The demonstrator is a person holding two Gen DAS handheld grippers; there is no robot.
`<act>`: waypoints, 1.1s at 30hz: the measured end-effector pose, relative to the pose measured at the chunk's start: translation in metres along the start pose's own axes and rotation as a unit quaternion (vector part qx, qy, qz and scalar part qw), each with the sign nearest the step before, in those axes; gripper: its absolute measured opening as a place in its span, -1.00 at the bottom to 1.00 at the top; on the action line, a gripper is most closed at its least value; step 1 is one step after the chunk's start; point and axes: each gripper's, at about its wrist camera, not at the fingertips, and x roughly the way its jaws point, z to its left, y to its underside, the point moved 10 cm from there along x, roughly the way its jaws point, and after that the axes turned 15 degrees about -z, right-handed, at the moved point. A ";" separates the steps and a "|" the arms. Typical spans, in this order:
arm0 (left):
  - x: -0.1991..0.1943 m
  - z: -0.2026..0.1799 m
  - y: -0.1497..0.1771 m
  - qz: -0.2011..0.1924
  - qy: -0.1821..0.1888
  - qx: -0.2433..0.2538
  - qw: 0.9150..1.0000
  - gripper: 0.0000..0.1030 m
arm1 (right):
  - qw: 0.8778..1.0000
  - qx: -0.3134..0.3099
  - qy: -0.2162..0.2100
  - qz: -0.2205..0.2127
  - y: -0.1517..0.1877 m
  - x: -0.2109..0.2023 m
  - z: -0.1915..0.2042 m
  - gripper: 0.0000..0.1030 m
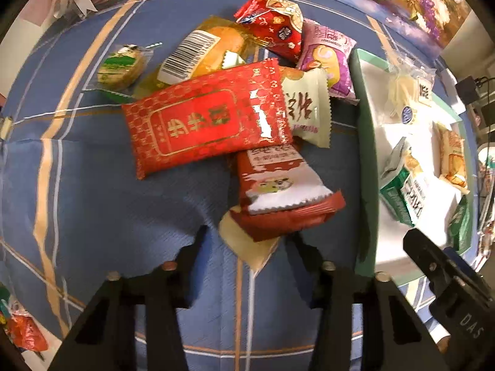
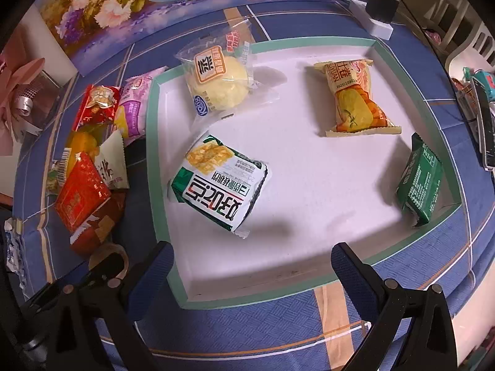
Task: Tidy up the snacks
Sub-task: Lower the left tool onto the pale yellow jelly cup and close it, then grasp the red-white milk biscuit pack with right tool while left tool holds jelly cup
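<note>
1. The left gripper (image 1: 247,235) points steeply down at the blue checked tablecloth (image 1: 92,201). A corner of a cream packet (image 1: 247,247) lies between its black fingers. The view is blurred there, so I cannot tell whether the pads press on it.
2. On top of the cream packet lies a brown-red packet (image 1: 278,198) with a white panel and a small cartoon figure. Its small print is too blurred to read.
3. Behind it, the unsorted pile sits on the cloth, left of the tray:
   - a big red packet (image 1: 204,120) with a gold frame and gold characters
   - a pale packet (image 1: 306,105) with brown brush writing
   - a gold packet (image 1: 198,52) showing a barcode label
   - a clear-wrapped cake (image 1: 122,65) with a green label
   - a purple packet (image 1: 328,58)
   - a red packet (image 1: 272,24) farthest back
4. The right gripper (image 2: 252,253) hangs with its jaws wide apart and nothing between them, over the near rim of the green-edged white tray (image 2: 161,185).
5. In the tray:
   - Nearest is a green-and-white packet (image 2: 219,185) with large characters that seem to read 好吃点.
   - A dark green packet (image 2: 420,182) leans on the right wall.
   - Farther back is a yellow-orange packet (image 2: 355,99).
   - A clear-wrapped pale bun (image 2: 216,83) marked "80g" overlaps the far left rim.
6. Beyond the tray stands a flower painting (image 2: 154,6).
</note>
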 end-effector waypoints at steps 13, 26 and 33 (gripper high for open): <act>-0.005 0.009 0.003 0.003 -0.006 -0.016 1.000 -0.19 | 1.000 -0.006 0.004 -0.001 0.002 0.001 0.016 1.00; -0.050 0.066 -0.002 -0.048 -0.013 -0.097 0.994 -0.20 | 0.999 -0.010 -0.014 -0.029 -0.009 -0.008 0.040 1.00; -0.070 0.090 -0.006 -0.073 -0.012 -0.150 0.986 -0.20 | 0.998 -0.012 -0.030 -0.048 -0.016 -0.012 0.054 1.00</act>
